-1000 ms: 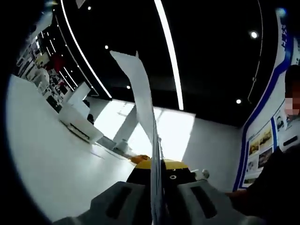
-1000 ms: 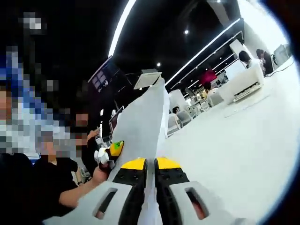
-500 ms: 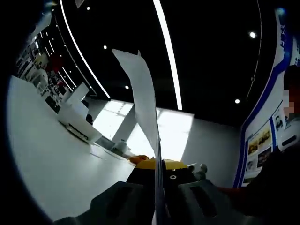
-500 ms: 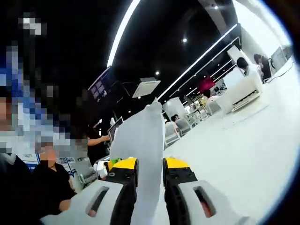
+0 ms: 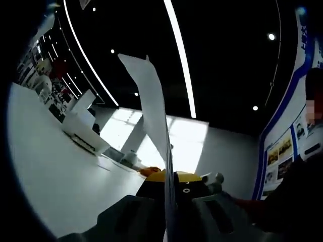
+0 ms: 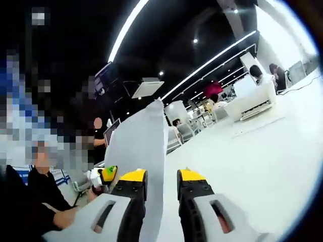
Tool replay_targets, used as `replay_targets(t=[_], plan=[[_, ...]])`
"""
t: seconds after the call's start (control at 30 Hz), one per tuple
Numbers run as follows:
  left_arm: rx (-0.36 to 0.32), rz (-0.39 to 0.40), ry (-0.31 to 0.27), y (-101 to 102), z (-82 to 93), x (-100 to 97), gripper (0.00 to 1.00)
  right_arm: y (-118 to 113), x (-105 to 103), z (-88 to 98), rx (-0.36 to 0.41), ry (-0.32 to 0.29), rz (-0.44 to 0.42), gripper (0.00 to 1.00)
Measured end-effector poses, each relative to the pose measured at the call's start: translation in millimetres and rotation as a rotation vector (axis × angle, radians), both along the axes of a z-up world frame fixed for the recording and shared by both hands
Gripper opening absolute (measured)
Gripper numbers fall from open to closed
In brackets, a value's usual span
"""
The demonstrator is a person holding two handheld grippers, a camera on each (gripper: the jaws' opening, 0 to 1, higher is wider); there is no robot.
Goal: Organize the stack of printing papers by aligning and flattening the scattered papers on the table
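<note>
The white table is the broadest thing in both views, and the stack of papers stands on edge above it, its long axis rising away from the table and running straight out along both sets of jaws. In the left gripper view the left gripper has its jaws closed tight on the stack, which leaves them as a thin sliver. In the right gripper view the right gripper has its jaws apart, the same papers passing through the gap without being pinched. So the left gripper carries the stack, and the right looks placed to re-grip or tap the edges square. Beyond the table lie a dark ceiling with light strips, seated people just beside the stack, and a white printer at the table's far side.
</note>
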State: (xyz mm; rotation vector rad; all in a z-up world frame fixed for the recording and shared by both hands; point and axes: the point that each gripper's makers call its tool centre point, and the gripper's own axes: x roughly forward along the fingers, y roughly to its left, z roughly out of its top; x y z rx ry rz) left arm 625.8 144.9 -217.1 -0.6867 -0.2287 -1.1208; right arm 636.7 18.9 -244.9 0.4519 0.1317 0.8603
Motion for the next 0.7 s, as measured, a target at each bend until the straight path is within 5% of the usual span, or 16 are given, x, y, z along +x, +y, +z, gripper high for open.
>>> replay_targets(t=[0.37,0.7], plan=[[0.047,0.000,-0.009,-7.3,-3.6,-1.2,0.08,25.8,-10.0,20.5,-0.057,-0.043,0.069,0.23],[0.041,0.027,-0.013,-1.8,-3.7,1.3,0.06,16.6,-4.3,4.0,-0.115,-0.029,-0.004,0.21]])
